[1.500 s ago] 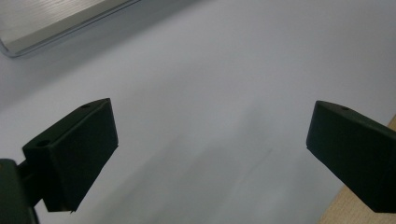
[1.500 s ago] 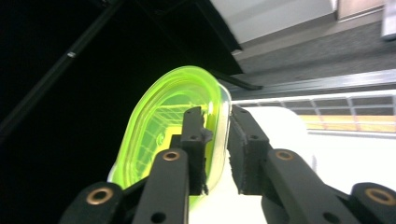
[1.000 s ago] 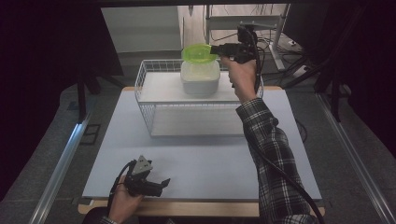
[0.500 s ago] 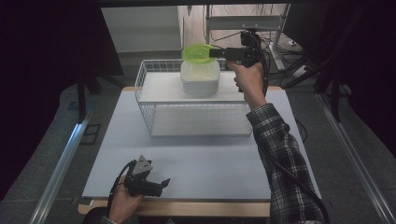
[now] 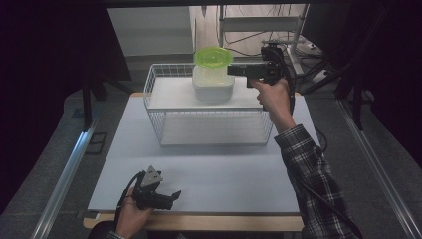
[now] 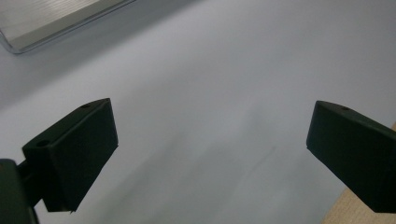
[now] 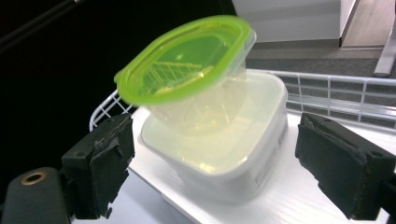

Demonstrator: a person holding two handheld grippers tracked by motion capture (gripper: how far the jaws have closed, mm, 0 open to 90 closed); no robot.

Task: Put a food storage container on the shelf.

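dark room all round, white tabletop (image 5: pixel 209 174) lit in the middle, wood edge along the near side. white wire basket (image 5: pixel 164 112) sits at the far half of the table, with a white shelf board (image 5: pixel 174 94) laid across its top.

on that board: a milky square tub (image 5: pixel 213 88), and nested in it a clear container with a green lid (image 5: pixel 213 56). in the right gripper view the lidded container (image 7: pixel 187 70) sits tilted inside the tub (image 7: pixel 233 154), lid leaning toward the camera's left (lid looks seated on its own container, not on the tub).

right gripper (image 5: pixel 234 70) is held level at the basket's far right, pointing left at the stack, just beside the lidded container. its jaws are spread wide, pads either side of the tub in its own view (image 7: pixel 210 172), not touching anything.

left gripper (image 5: pixel 171 195) rests low at the near left of the table, well apart from the basket. its own view (image 6: pixel 210 154) has jaws spread wide over bare tabletop, nothing between them. an aluminium rail (image 6: pixel 51 21) crosses the top left corner of that view.
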